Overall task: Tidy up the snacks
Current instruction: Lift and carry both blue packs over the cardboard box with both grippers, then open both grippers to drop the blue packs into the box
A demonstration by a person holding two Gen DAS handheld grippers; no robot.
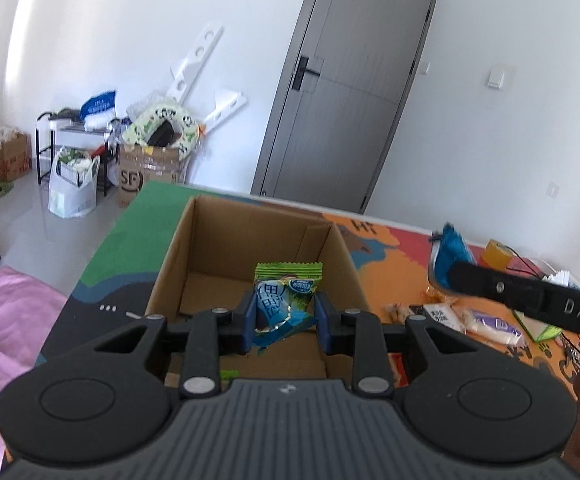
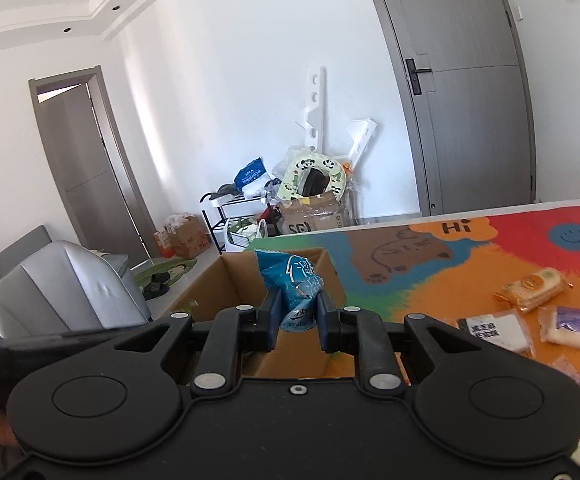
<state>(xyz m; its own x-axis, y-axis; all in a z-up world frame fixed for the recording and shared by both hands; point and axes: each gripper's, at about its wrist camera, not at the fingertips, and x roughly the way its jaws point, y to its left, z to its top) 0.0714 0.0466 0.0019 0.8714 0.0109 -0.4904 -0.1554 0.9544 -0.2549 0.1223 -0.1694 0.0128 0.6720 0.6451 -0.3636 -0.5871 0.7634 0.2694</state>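
My left tongs are clenched on a green and blue snack bag. It stands tall, pointing to 12 o'clock, right over the open box. My right tongs squeeze a blue snack bag near the box rim at 12 o'clock. I think my left one is nearer to dropping. More snacks lie on the table at 3 o'clock. Nothing blocks the way.

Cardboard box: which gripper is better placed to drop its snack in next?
Left. The left gripper holds its green packet over the cardboard box; the right gripper holds its blue packet near the rim.
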